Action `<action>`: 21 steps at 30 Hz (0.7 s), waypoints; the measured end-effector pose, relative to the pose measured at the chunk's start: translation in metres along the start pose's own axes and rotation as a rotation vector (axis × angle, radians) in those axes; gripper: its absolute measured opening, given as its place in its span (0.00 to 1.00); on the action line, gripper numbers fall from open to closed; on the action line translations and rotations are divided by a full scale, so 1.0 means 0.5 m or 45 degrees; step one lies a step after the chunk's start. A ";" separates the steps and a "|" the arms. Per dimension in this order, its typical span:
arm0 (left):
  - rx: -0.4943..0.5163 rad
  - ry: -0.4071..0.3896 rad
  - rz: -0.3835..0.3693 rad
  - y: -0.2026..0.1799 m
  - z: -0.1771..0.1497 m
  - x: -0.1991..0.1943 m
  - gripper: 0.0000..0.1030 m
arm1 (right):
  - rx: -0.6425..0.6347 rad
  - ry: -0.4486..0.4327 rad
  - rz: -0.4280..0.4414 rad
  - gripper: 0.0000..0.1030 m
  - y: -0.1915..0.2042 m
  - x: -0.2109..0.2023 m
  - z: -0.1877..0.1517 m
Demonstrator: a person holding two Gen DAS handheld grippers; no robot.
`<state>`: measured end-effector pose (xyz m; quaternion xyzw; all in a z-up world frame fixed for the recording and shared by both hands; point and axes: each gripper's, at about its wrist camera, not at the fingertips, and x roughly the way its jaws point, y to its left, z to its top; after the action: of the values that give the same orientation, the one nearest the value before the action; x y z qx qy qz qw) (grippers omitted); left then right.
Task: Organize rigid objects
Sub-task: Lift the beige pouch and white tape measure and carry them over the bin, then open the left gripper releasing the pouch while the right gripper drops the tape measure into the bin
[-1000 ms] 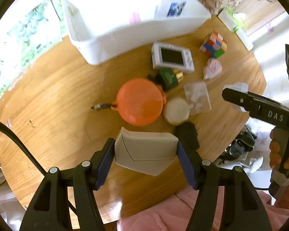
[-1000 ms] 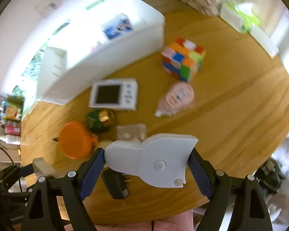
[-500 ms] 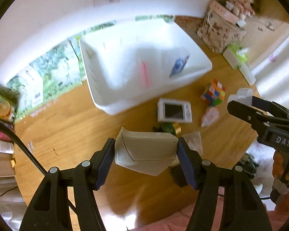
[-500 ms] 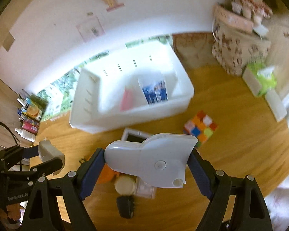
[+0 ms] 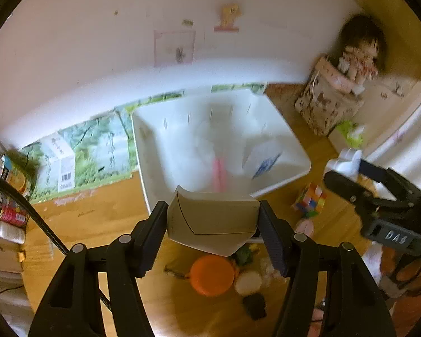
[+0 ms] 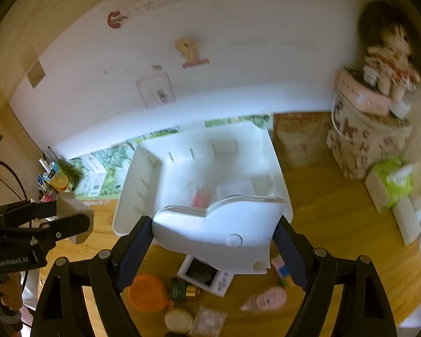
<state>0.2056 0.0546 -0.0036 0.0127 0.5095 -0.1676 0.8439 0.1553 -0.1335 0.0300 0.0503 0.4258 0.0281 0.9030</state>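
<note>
Each gripper, left and right, grasps a white piece short of the bin, which holds few things; most clutter is left on the table.

Warm, uneven daylight; soft motion blur

White storage bin glares, washed out; doll and wall blurred; fisheye edges bend into black vignette.

1 bin, 1 cube, 1 orange lid, 1 doll, 2 grippers, each holding 1 white part.
</note>
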 end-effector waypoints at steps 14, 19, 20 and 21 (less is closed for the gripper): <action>-0.120 -0.224 -0.046 0.042 0.043 0.036 0.66 | -0.130 -0.168 0.116 0.83 0.004 0.073 0.027; -0.159 -0.288 -0.066 0.058 0.053 0.063 0.66 | -0.148 -0.186 0.166 0.83 0.001 0.115 0.032; -0.166 -0.303 -0.069 0.062 0.055 0.069 0.66 | -0.151 -0.190 0.174 0.83 0.000 0.122 0.032; -0.174 -0.319 -0.071 0.066 0.057 0.074 0.66 | -0.153 -0.193 0.180 0.83 0.000 0.129 0.032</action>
<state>0.2556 0.0701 -0.0268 -0.0801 0.4107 -0.1562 0.8947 0.2088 -0.1287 -0.0093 0.0279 0.3494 0.1134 0.9297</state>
